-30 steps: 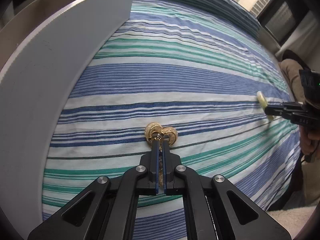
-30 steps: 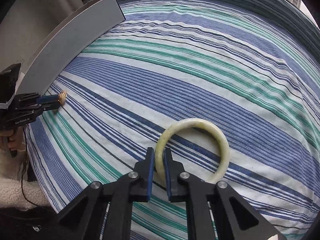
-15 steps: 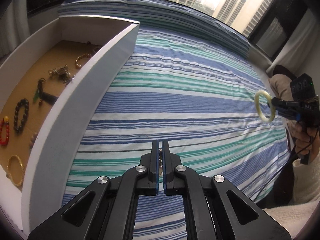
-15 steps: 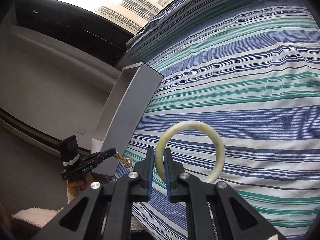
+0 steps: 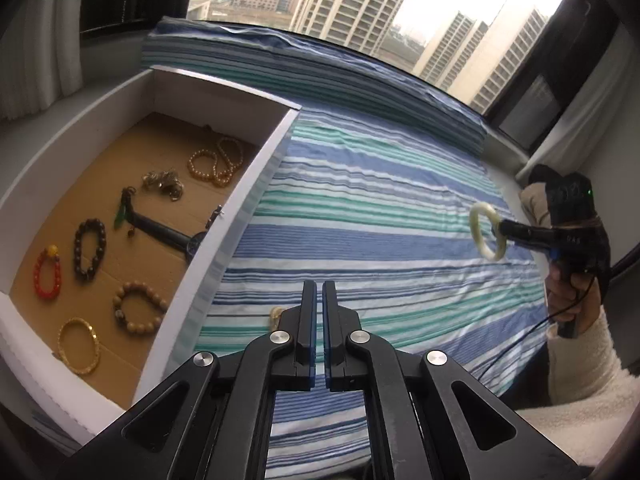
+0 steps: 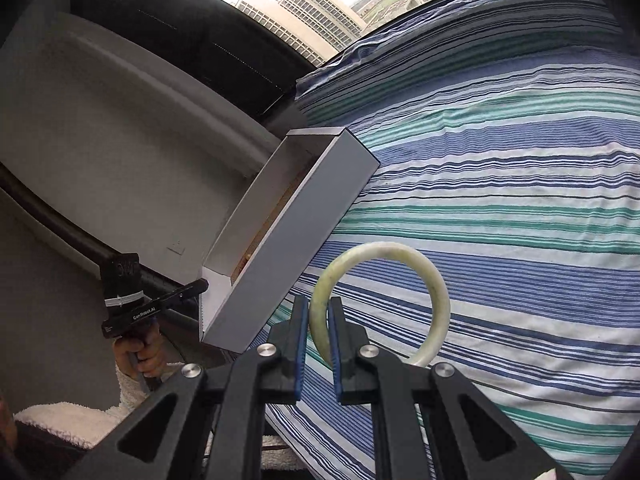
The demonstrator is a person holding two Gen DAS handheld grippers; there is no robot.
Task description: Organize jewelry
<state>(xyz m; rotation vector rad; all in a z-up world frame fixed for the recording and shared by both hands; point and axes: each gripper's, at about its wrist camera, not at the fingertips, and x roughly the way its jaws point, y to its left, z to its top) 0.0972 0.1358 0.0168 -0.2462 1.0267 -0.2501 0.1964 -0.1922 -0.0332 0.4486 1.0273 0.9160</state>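
Carry step in hand, judged: both pieces lifted clear of the striped bedsheet (image 5: 380, 208), neither yet in the box.

Pinched in the right gripper (image 6: 319, 309): pale greenish bangle (image 6: 438, 300), gripped across its band near the lower left of the ring, jaws parted only by the band's thickness, ring standing out forward and to the right of the fingers. Held in the air above the sheet, toward the right edge of the bed, well apart from the box.

Left gripper (image 5: 315, 292) closed almost to nothing. Peeking just beside its left finger: a bit of gold ornament (image 5: 275, 315), apparently hanging from the pinch; contact point itself hidden by the fingers.

At the left edge of the bed: white-walled box (image 5: 224, 248) with a cardboard floor. Laid out inside, apart from one another: gold bangle (image 5: 78, 346), bead bracelets (image 5: 138, 308), dark watch (image 5: 168, 236) against the near wall.

Next, as judged: bring each piece over the box wall, lower to a bare patch of floor, then open. Bare cardboard available at the far left corner. For the bangle, lay flat before release, to avoid rolling onto neighbours.
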